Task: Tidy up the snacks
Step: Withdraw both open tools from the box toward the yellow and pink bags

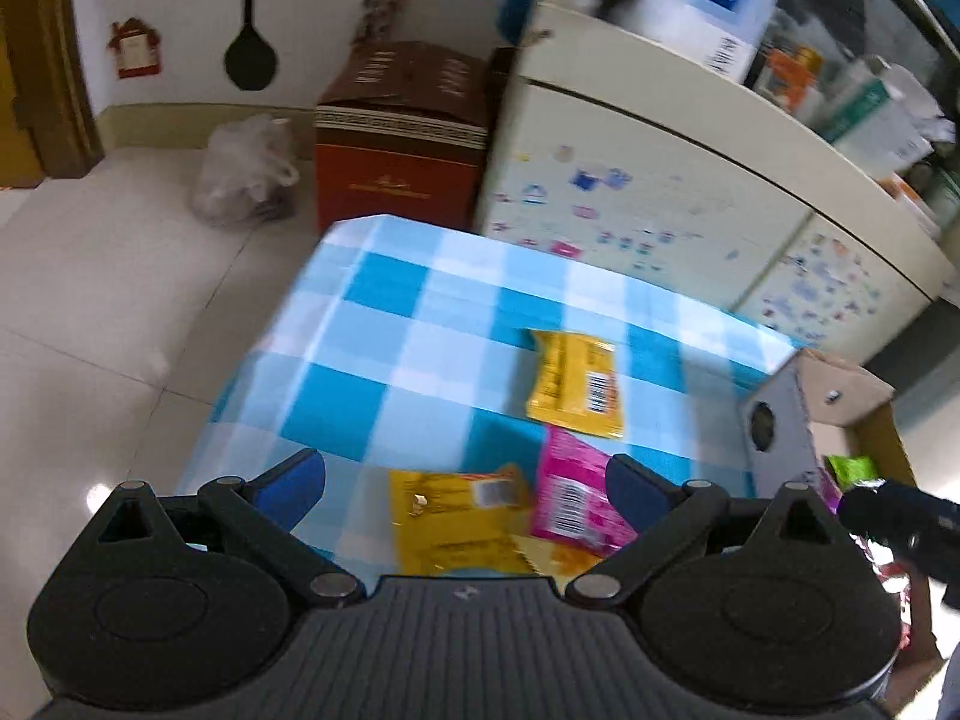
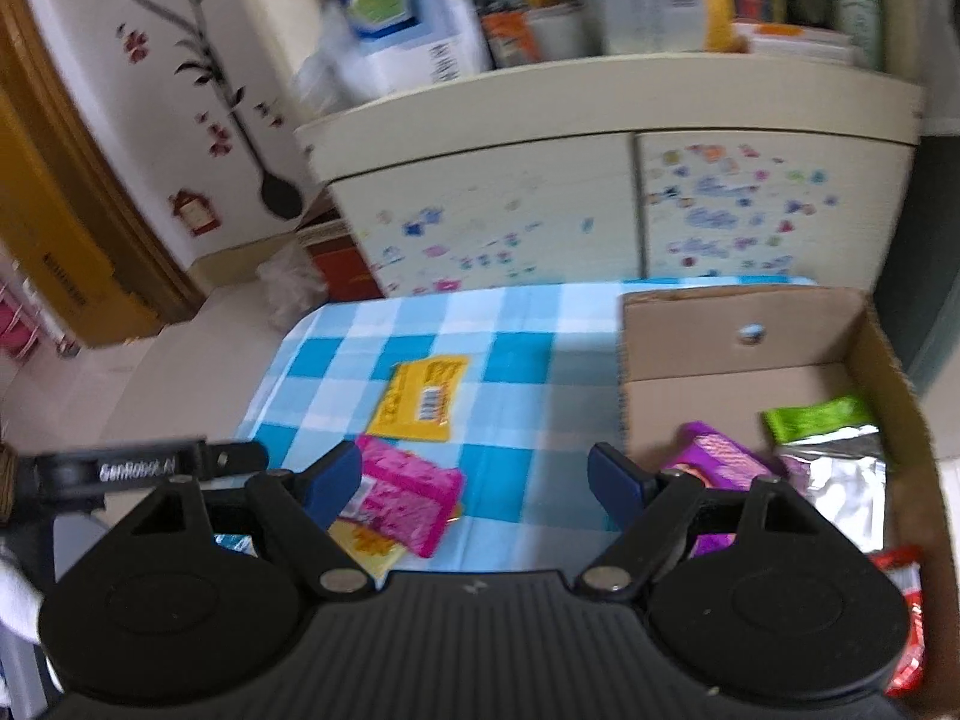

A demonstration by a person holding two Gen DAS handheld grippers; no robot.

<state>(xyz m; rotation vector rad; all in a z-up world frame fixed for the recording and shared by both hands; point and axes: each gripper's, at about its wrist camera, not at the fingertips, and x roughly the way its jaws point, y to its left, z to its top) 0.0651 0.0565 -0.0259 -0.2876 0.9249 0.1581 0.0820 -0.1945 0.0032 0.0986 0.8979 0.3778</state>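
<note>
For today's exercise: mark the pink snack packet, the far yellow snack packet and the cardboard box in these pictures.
pink snack packet point(image 2: 408, 495): right wrist view, middle of its pink face.
far yellow snack packet point(image 1: 573, 384): left wrist view, middle of its back, beside the barcode.
cardboard box point(image 2: 738, 330): right wrist view, inside of its far wall.
</note>
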